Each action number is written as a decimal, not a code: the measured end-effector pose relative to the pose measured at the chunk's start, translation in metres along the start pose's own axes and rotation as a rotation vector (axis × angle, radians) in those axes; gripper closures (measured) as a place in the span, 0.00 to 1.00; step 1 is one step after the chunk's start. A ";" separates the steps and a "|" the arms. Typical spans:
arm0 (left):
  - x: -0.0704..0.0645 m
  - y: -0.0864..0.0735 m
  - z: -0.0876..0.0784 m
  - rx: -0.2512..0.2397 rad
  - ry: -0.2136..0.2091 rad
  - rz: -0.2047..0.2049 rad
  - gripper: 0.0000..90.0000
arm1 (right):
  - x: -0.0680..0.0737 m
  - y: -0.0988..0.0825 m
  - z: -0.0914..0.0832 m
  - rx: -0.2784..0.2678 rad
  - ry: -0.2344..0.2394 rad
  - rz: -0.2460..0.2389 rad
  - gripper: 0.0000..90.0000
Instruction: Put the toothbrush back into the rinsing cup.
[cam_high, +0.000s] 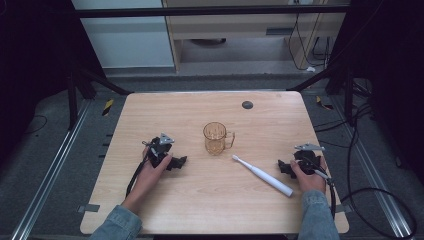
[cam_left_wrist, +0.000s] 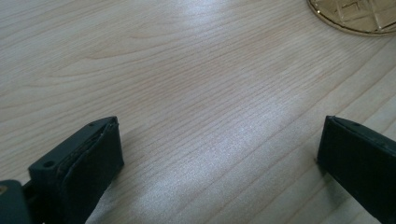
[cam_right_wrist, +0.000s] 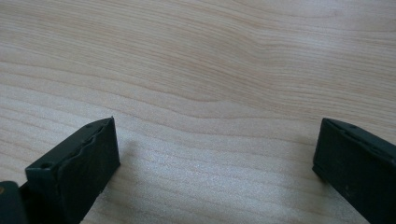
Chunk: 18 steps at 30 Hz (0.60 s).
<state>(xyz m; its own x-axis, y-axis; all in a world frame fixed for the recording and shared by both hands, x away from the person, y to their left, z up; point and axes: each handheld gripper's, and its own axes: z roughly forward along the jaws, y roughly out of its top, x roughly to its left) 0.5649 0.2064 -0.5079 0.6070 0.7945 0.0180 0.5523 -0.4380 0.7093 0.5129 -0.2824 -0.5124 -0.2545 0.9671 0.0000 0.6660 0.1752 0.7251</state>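
The white electric toothbrush (cam_high: 262, 175) lies flat on the pale wooden tabletop (cam_high: 200, 200), its long axis slanting from the amber glass mug (cam_high: 216, 138) toward the right tongs (cam_high: 284, 168), the nearer pair. Both the right and left tongs (cam_high: 181, 162) gape wide, empty.

An amber glass mug (cam_high: 216, 138) stands mid-table (cam_high: 150, 115). A white electric toothbrush (cam_high: 263, 175) lies toward the near right corner. The left gripper (cam_high: 180, 162) and right gripper (cam_high: 284, 167) rest near the side edges.
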 end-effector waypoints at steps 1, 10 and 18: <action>0.000 0.000 0.000 0.000 0.000 0.000 0.00 | 0.000 0.000 0.000 0.000 -0.002 0.000 0.02; 0.000 0.000 0.000 0.000 0.000 0.000 0.00 | 0.002 0.006 -0.041 -0.012 -0.042 -0.056 0.11; 0.000 0.000 0.000 0.000 0.000 0.000 0.00 | 0.016 0.006 -0.081 -0.005 -0.048 -0.141 0.14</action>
<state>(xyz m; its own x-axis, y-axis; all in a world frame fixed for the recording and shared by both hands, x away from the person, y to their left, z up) 0.5650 0.2063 -0.5079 0.6074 0.7942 0.0182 0.5520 -0.4385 0.7092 0.4562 -0.2805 -0.4526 -0.3114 0.9406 -0.1353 0.6227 0.3095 0.7186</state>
